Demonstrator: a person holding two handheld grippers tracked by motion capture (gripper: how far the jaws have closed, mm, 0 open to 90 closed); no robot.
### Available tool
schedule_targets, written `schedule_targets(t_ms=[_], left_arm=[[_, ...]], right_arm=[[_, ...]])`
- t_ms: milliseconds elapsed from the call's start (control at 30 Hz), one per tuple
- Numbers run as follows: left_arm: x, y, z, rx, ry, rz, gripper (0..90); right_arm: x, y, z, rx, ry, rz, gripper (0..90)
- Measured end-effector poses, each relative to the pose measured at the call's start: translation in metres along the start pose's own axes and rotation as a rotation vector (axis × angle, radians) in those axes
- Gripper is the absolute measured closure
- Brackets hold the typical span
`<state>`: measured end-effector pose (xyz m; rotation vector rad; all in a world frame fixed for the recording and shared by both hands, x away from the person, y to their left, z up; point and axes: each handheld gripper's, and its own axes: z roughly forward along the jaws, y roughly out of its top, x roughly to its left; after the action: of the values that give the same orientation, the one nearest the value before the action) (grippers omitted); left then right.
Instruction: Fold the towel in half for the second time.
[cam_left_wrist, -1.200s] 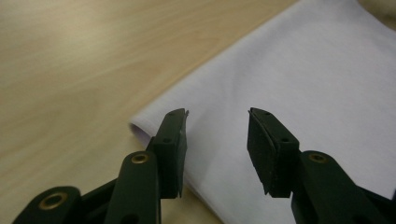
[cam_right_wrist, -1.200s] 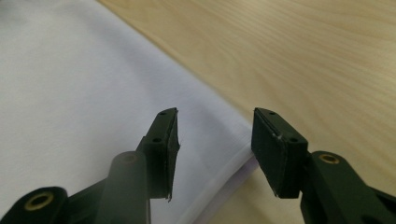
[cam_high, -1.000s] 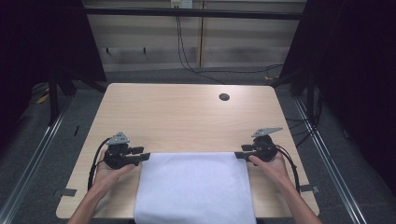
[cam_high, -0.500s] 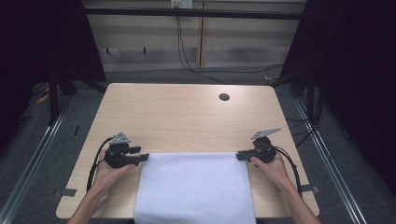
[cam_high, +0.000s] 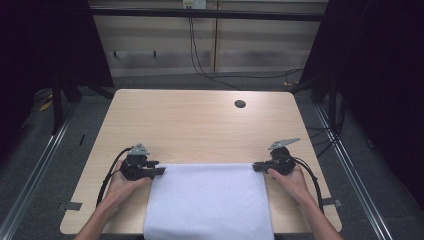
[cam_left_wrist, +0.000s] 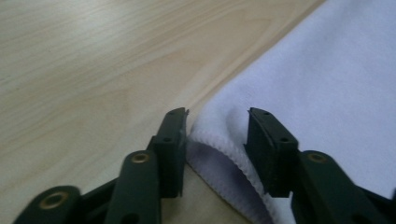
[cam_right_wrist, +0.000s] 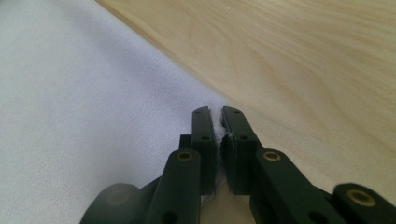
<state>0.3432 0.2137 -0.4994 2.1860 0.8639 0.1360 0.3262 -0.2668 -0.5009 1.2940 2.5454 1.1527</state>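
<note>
A white cloth (cam_high: 209, 201) lies flat on the near half of the wooden table (cam_high: 200, 125), hanging over the front edge. My left gripper (cam_high: 159, 171) is at the cloth's far left corner. In the left gripper view its jaws stand apart around the hemmed corner of the cloth (cam_left_wrist: 219, 140), so the left gripper (cam_left_wrist: 217, 116) is open. My right gripper (cam_high: 256, 166) is at the far right corner. The right gripper (cam_right_wrist: 220, 114) is shut on the corner of the cloth (cam_right_wrist: 93, 116), with a thin strip of fabric pinched between the jaws.
A dark round hole (cam_high: 240, 104) sits in the table near its far right. Bare wood stretches beyond the cloth to the far edge. Black frame posts and cables stand around the table, and grey floor lies on both sides.
Both hands have shifted slightly toward the near edge, and the cloth's far edge has come with them.
</note>
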Motion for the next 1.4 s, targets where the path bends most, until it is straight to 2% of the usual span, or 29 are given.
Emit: schedule_targets(t_ms=[33, 67, 133, 200, 233, 333, 467, 500, 567, 767, 800, 900, 933, 967, 1000, 1067, 1133, 1167, 1233, 1300, 1333, 1400], left_arm=[[-0.001, -0.002, -0.003, 0.015, -0.033, -0.001, 65.4], [-0.002, -0.004, -0.004, 0.014, -0.042, -0.001, 73.3], [-0.002, -0.008, -0.007, 0.01, -0.067, 0.0, 80.0], [0.0, -0.011, -0.01, 0.0, -0.089, -0.02, 83.6], [0.001, -0.011, -0.011, -0.011, -0.097, -0.032, 84.1], [0.005, -0.008, -0.015, -0.029, -0.118, -0.047, 84.4], [0.011, 0.004, -0.023, -0.062, -0.1, -0.058, 84.3], [0.012, 0.007, -0.025, -0.087, -0.099, -0.071, 84.3], [0.015, 0.015, -0.028, -0.09, -0.077, -0.058, 84.3], [0.026, 0.048, -0.037, -0.163, -0.035, -0.057, 84.3], [0.028, 0.054, -0.039, -0.174, -0.014, -0.053, 84.3], [0.037, 0.072, -0.047, -0.223, 0.01, -0.066, 84.4], [0.039, 0.079, -0.051, -0.258, 0.031, -0.064, 84.4], [0.04, 0.084, -0.052, -0.273, 0.037, -0.071, 84.5], [0.042, 0.089, -0.054, -0.28, 0.037, -0.068, 84.5], [0.043, 0.1, -0.055, -0.278, 0.064, -0.051, 84.6], [0.046, 0.109, -0.058, -0.313, 0.074, -0.055, 84.6], [0.047, 0.112, -0.059, -0.321, 0.072, -0.062, 84.6], [0.047, 0.119, -0.063, -0.343, 0.099, -0.055, 84.6], [0.045, 0.122, -0.068, -0.36, 0.083, -0.048, 84.6], [0.043, 0.121, -0.071, -0.361, 0.07, -0.041, 84.5], [0.038, 0.118, -0.072, -0.339, 0.08, -0.005, 84.6]], right_arm=[[0.001, 0.0, 0.0, -0.003, 0.003, 0.003, 84.4], [0.001, 0.0, 0.0, 0.001, 0.001, -0.003, 84.6], [0.002, -0.001, -0.001, -0.011, 0.006, -0.005, 85.0], [0.004, -0.001, -0.003, -0.022, 0.02, -0.001, 85.4], [0.005, 0.0, -0.005, -0.026, 0.018, -0.008, 85.6], [0.006, 0.005, -0.013, -0.065, 0.051, 0.005, 86.0], [0.006, 0.018, -0.019, -0.08, 0.063, -0.02, 86.5], [0.006, 0.022, -0.02, -0.086, 0.063, -0.024, 86.5], [0.005, 0.032, -0.024, -0.107, 0.059, -0.032, 86.6], [0.0, 0.068, -0.043, -0.17, 0.022, -0.059, 86.6], [-0.001, 0.073, -0.047, -0.18, 0.013, -0.06, 86.7], [-0.008, 0.09, -0.056, -0.222, -0.009, -0.042, 86.7], [-0.01, 0.095, -0.058, -0.229, -0.016, -0.042, 86.7], [-0.012, 0.102, -0.059, -0.232, -0.023, -0.04, 86.7], [-0.013, 0.105, -0.059, -0.232, -0.03, -0.041, 86.8], [-0.016, 0.114, -0.058, -0.232, -0.045, -0.043, 86.8], [-0.018, 0.122, -0.059, -0.242, -0.058, -0.045, 86.8], [-0.019, 0.127, -0.06, -0.256, -0.063, -0.043, 86.8], [-0.021, 0.131, -0.064, -0.287, -0.064, -0.045, 86.9], [-0.024, 0.134, -0.072, -0.344, -0.038, -0.027, 86.9], [-0.025, 0.134, -0.075, -0.352, -0.039, -0.025, 86.9], [-0.022, 0.131, -0.076, -0.328, -0.047, -0.046, 86.9]])
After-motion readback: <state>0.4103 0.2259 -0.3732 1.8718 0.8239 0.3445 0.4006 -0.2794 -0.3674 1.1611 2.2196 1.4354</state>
